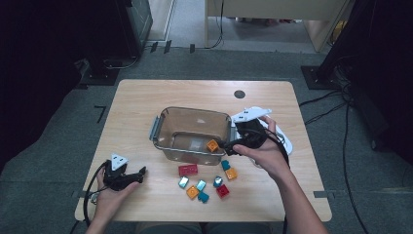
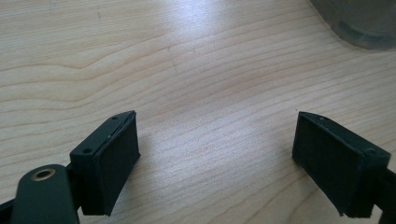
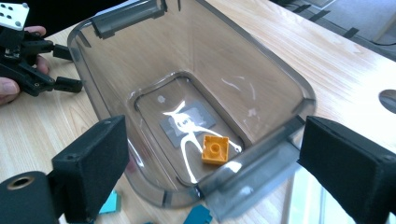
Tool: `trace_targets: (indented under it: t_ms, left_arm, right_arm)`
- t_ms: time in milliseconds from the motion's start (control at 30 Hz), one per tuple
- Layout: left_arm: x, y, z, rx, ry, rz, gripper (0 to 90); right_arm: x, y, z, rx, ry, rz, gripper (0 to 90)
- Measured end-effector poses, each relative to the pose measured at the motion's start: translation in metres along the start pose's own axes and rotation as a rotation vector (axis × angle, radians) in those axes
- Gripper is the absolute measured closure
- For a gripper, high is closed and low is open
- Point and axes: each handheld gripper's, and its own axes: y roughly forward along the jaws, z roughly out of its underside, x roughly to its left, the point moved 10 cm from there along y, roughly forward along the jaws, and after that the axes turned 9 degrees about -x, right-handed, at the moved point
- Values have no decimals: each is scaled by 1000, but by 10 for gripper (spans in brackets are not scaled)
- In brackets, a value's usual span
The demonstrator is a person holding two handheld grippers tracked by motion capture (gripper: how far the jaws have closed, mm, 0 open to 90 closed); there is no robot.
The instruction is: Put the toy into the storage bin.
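Gaping right tool (image 3: pixel 210 186) over unlabelled bin (image 1: pixel 168 114); left tool (image 2: pixel 215 158) spread too.

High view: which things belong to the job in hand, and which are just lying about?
Job, apparently:
- clear bin
- orange brick inside it
- loose bricks on the table
- right hand-held gripper, open over the bin

Lying about:
- left hand-held gripper, open, idle
- white object
- floor cables
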Motion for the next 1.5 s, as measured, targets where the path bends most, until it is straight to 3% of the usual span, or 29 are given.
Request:
trace_targets:
  t_ms: [600,800,900,1033,1233,1500]
  left_arm:
    - [0,0,0,1,-1,-1,145]
    - [0,0,0,2,-2,-2,145]
    - [0,0,0,2,-2,-3,146]
    - [0,0,0,2,-2,-2,146]
    - [0,0,0,2,-1,-1,145]
    - [1,1,-1,1,-4,-6,145]
  right_arm:
    - [-4,-42,56,-32,45,120,80]
    - [6,-34,96,-33,65,132,163]
    - [10,-27,113,-40,96,136,266]
    - [11,-14,132,-8,105,159,365]
    - [14,-1,147,4,168,162,464]
    - [14,16,160,35,201,173,492]
